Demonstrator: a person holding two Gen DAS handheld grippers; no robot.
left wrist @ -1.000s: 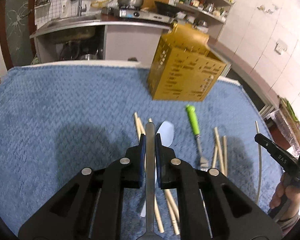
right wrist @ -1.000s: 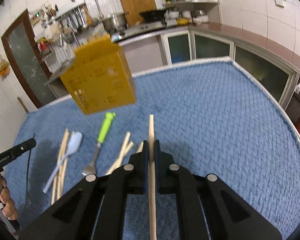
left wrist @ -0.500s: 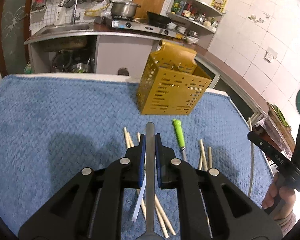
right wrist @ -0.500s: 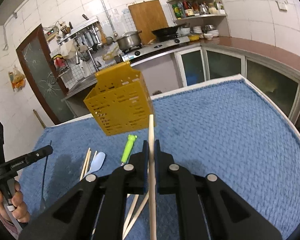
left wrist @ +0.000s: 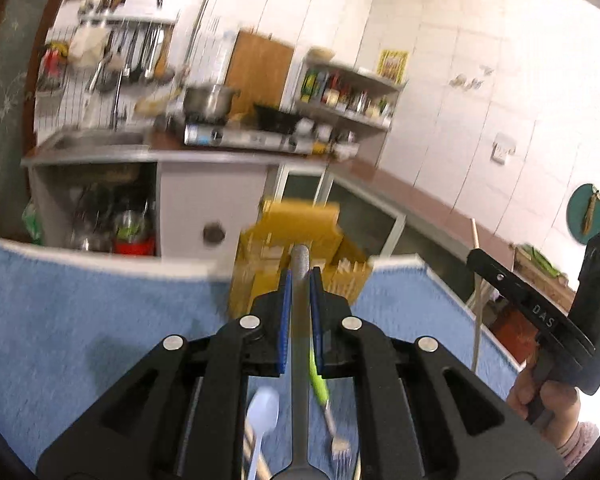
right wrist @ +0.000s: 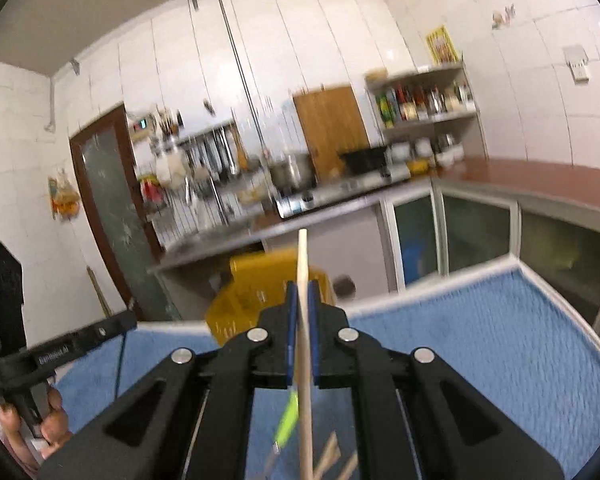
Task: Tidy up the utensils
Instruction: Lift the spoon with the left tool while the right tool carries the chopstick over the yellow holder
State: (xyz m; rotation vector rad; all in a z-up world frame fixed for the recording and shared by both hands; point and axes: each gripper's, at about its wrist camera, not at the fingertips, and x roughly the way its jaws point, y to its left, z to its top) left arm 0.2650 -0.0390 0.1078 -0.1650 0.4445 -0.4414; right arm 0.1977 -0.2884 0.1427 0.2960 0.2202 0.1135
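Both hands have come up off the blue textured cloth surface [left wrist: 80,320] and levelled out, so each camera now looks across the kitchen instead of down at the pile. The left gripper [left wrist: 299,280] is clamped on a grey metal utensil handle [left wrist: 300,344], its tip lined up with the perforated yellow plastic utensil basket [left wrist: 300,240] straight ahead. The right gripper [right wrist: 302,292] is pinched tight on a pale wooden chopstick [right wrist: 303,280], likewise aimed at the basket. Left behind on the cloth below are a green-handled fork [left wrist: 320,388], a white plastic spoon [left wrist: 263,408] and more chopsticks [right wrist: 332,458]. Two pieces lifted at once: I'd say the carry to the basket is under way, with the drop-in next.
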